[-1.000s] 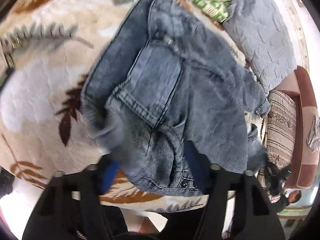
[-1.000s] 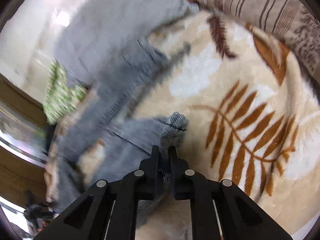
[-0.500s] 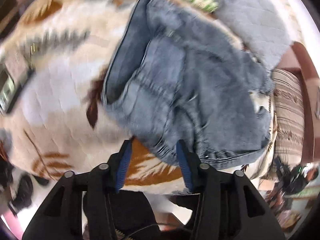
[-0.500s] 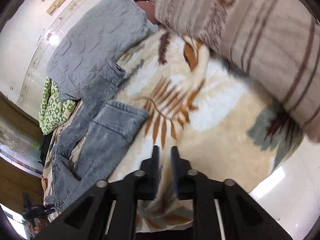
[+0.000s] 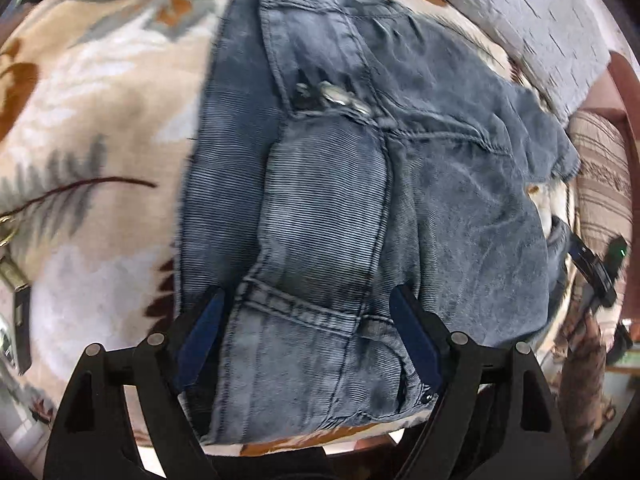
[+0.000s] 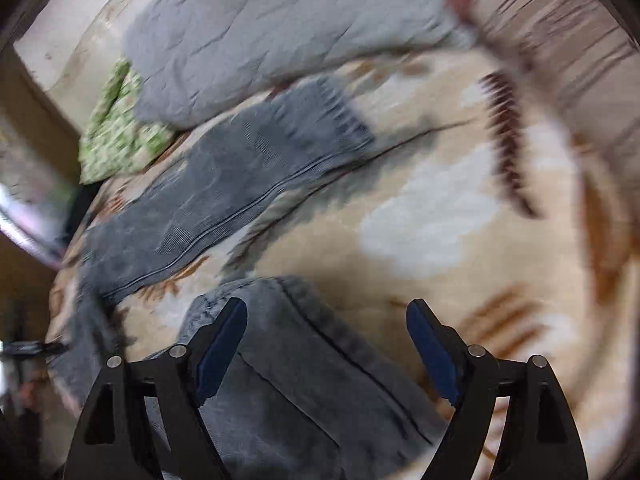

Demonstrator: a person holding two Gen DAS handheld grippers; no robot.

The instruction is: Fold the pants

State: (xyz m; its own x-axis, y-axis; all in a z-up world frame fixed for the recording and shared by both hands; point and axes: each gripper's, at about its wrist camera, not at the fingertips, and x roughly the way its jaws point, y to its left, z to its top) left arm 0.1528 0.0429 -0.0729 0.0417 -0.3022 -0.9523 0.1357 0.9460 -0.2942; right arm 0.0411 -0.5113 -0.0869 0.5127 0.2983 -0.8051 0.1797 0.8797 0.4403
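Faded blue denim pants [image 5: 360,200] lie bunched on a cream blanket with leaf prints [image 5: 100,120]. In the left wrist view my left gripper [image 5: 308,332] is open, its blue-padded fingers either side of the waistband and back pocket, low over the cloth. In the right wrist view a pant leg [image 6: 224,184] stretches across the blanket [image 6: 440,220] and a folded part of the pants [image 6: 304,360] lies between the fingers of my right gripper [image 6: 326,344], which is open. The right wrist view is blurred.
A grey quilted cover [image 6: 280,32] and a green patterned cloth [image 6: 116,132] lie at the far side. A striped pillow [image 6: 580,60] sits at the right. A metal object [image 5: 16,292] lies at the blanket's left edge.
My right gripper let go of the pant cloth, swung away, then opened wide over the pants. My left gripper opened wider and moved in close over the waistband.
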